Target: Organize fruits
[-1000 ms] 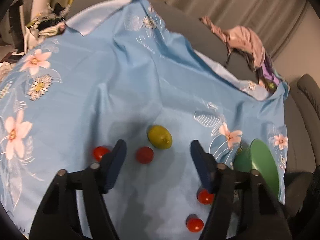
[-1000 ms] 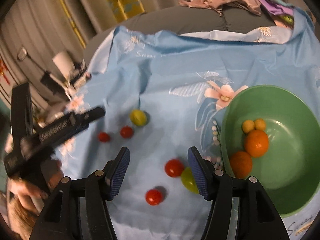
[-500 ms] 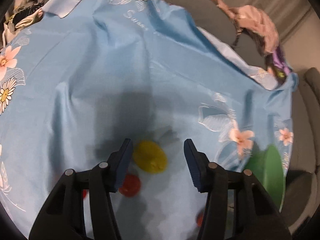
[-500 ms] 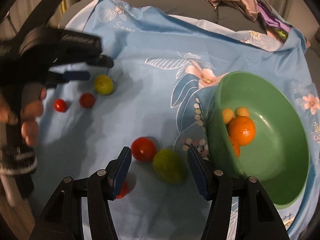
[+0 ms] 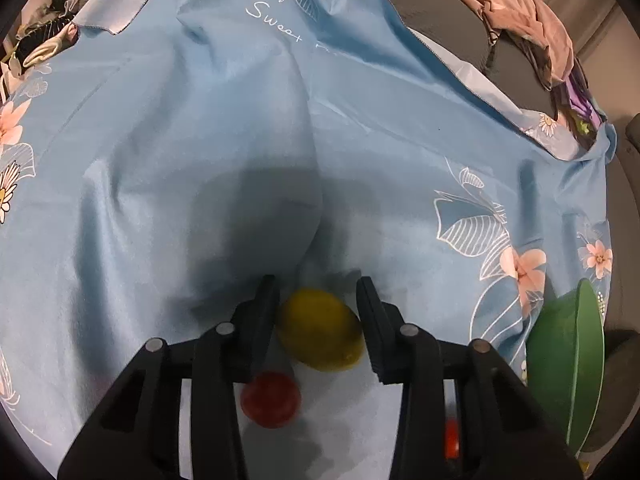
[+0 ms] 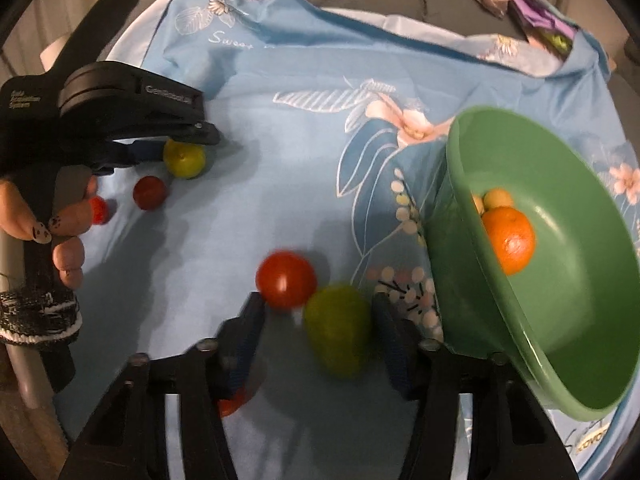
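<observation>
Risk entry: left gripper [image 5: 318,312], jaws apart, straddles yellow lemon [image 5: 320,330] on blue cloth [image 5: 240,140]; red tomato [image 5: 271,399] alongside may get nudged. Right gripper [image 6: 316,330], equally wide, brackets green fruit [image 6: 338,330] beside green bowl [image 6: 580,320]; closing off-centre could roll it.

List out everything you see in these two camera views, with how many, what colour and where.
lemon: 1, yellow, on the cloth between the left gripper's fingers
green fruit: 1, yellow-green, blurred, between the right gripper's fingers
tomatoes: 4 visible, red, on the cloth; one touches the green fruit, one lies under the right gripper, two near the lemon
bowl: 1, green, right side, tilted
orange: 1 clearly seen, in the bowl
small fruits: 2, pale yellow, in the bowl behind the orange
cloth: 1, light blue, floral, covering the surface
clothes: a pile, pink and purple, far right edge
left gripper: black, open around the lemon
right gripper: black, open around the green fruit
</observation>
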`<state>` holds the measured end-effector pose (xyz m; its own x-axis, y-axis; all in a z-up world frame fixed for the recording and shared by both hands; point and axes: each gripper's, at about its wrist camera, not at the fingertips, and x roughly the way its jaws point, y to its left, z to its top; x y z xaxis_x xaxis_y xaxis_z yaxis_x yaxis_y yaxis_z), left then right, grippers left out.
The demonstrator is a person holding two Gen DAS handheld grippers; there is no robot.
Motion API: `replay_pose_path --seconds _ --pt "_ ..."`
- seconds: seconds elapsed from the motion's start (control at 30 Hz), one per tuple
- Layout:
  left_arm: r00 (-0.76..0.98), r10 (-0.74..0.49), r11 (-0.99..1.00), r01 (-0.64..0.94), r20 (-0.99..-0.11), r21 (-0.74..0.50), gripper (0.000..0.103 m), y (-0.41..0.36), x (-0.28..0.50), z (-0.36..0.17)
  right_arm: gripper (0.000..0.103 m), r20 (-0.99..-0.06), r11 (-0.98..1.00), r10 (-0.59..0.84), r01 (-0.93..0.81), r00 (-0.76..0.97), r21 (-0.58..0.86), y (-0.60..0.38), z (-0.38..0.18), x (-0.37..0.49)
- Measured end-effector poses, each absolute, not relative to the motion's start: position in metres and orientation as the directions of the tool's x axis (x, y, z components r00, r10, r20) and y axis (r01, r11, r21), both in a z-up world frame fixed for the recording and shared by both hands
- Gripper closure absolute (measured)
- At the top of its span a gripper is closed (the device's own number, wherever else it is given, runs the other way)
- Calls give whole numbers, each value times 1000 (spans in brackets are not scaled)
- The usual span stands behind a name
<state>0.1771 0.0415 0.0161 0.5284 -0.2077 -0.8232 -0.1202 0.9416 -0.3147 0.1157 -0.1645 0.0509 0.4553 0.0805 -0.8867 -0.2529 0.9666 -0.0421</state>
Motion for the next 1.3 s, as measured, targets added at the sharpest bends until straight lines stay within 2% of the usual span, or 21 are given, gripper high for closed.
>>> replay_pose_path --seconds 0.2,0.37,0.73,0.87,1.3 --pt "538 -184 945 -133 -823 -298 65 38 177 16 67 -881 972 92 -235 464 -23 -165 53 113" --pt "529 -228 927 -138 -818 -348 65 43 177 20 67 -883 971 105 -237 458 -7 -166 51 115" --pt "600 -218 939 -87 -770 -334 65 31 160 54 67 -875 969 159 -243 457 49 -169 58 118" --pt "622 -249 929 -63 -742 -365 65 30 154 67 67 -866 966 187 -249 464 75 -170 63 116" --pt "716 -232 922 -54 -658 -384 65 42 115 114 67 -830 947 268 -293 490 133 -162 83 119"
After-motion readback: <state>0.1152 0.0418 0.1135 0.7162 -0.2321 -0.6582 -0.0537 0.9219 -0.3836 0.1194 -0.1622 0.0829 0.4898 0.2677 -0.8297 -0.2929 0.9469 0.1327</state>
